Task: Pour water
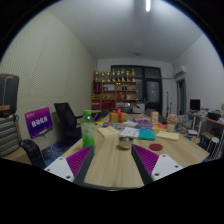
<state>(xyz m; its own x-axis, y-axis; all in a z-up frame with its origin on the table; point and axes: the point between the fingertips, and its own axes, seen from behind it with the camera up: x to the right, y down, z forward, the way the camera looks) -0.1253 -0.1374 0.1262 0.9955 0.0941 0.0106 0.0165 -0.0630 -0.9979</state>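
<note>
A green translucent bottle (88, 131) stands on the wooden table (112, 165), just beyond my left finger's tip. A small round dark cup (125, 143) sits a little further on, ahead of the gap between my fingers. My gripper (112, 158) is open, its purple pads (78, 161) spread wide apart with only bare tabletop between them. Nothing is held.
The far end of the table carries clutter: a turquoise box (147, 133), orange items (117, 118) and other small things. A black office chair (66, 121) and a purple sign (39, 121) stand to the left. Shelves (117, 90) line the back wall.
</note>
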